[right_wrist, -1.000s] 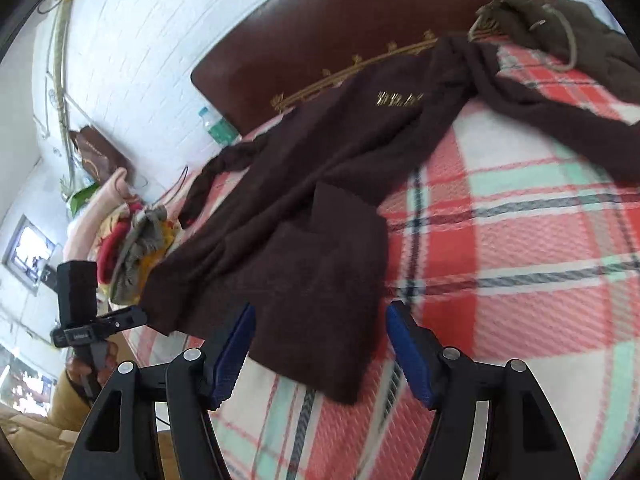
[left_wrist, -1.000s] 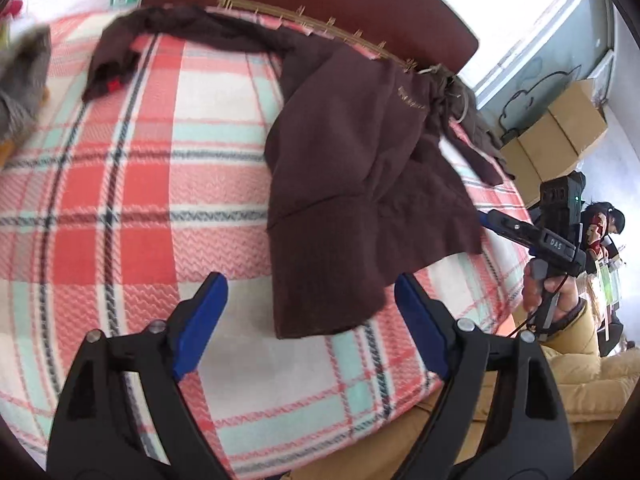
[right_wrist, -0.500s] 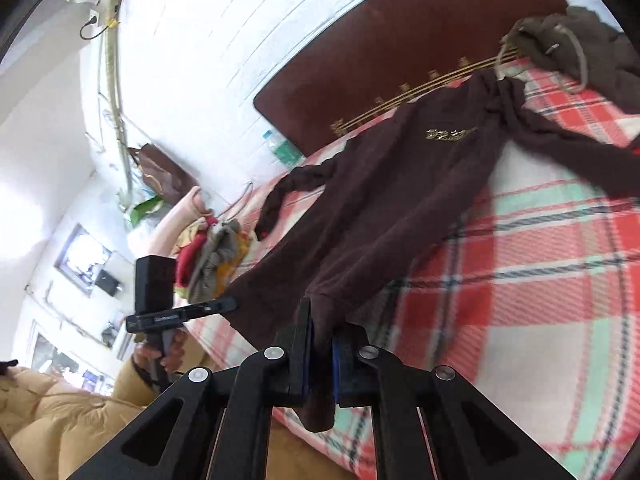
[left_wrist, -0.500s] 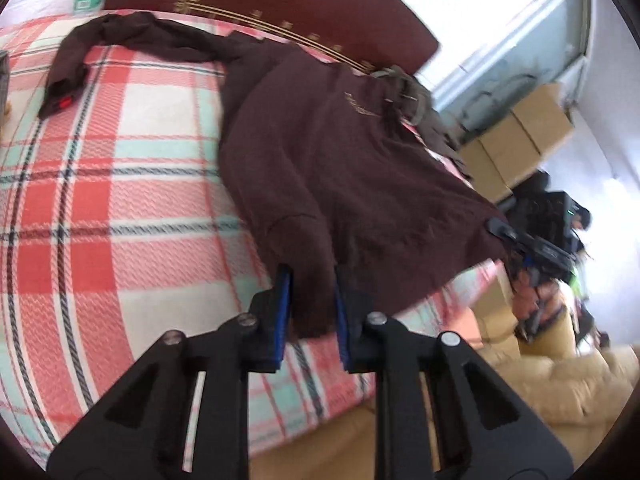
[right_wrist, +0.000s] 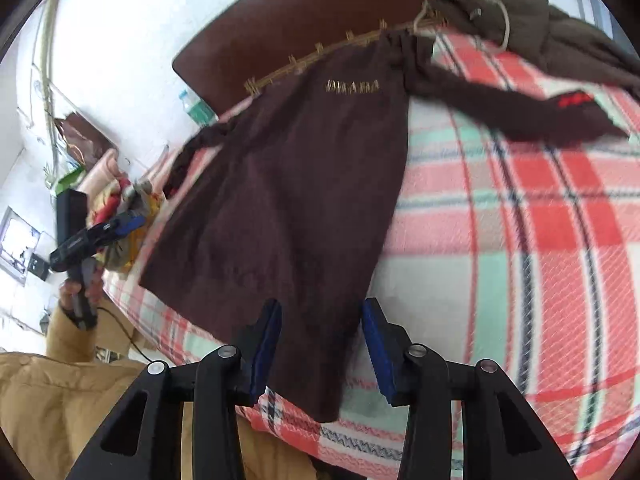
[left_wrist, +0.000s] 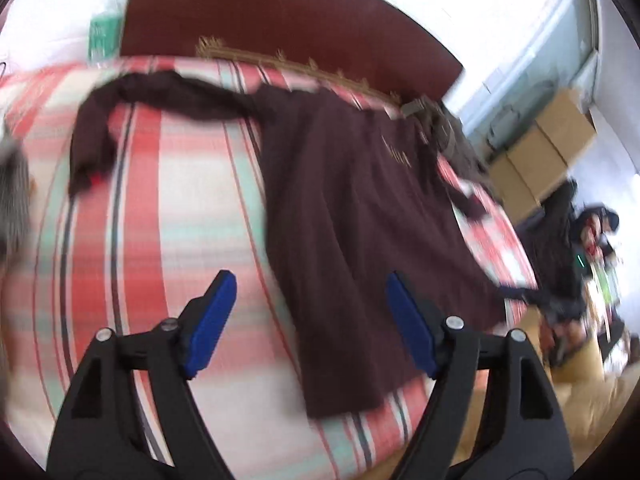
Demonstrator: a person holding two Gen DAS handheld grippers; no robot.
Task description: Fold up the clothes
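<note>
Left claw point(left_wrist: 310, 322) wide apart, blue pads clear of the cloth, hovering over the near hem of the dark brown sweater point(left_wrist: 360, 216) — nothing pinched there. Over on the other side, the right claw point(right_wrist: 320, 342) is parted too, pads either side of the sweater's bottom corner point(right_wrist: 316, 360), the fabric running between them, and no squeeze on it that I can see. The sweater itself point(right_wrist: 288, 184) lies spread front-up on the bed's red, mint and white plaid blanket point(right_wrist: 520, 240), gold lettering point(right_wrist: 352, 87) on the chest near the far end, one sleeve point(left_wrist: 152, 100) stretched off toward the left side, the other sleeve point(right_wrist: 500, 108) trailing right with a red mark by the cuff. Beyond the collar, a dark red headboard point(left_wrist: 280, 12) with a gold trim line, and an olive-brown garment point(right_wrist: 520, 12) bunched at the far corner. From the right wrist view, the left hand point(right_wrist: 78, 288) grips its tool out past the blanket's edge, tan sleeve point(right_wrist: 60, 380) below. Cardboard boxes point(left_wrist: 548, 144) stand off by the wall.
</note>
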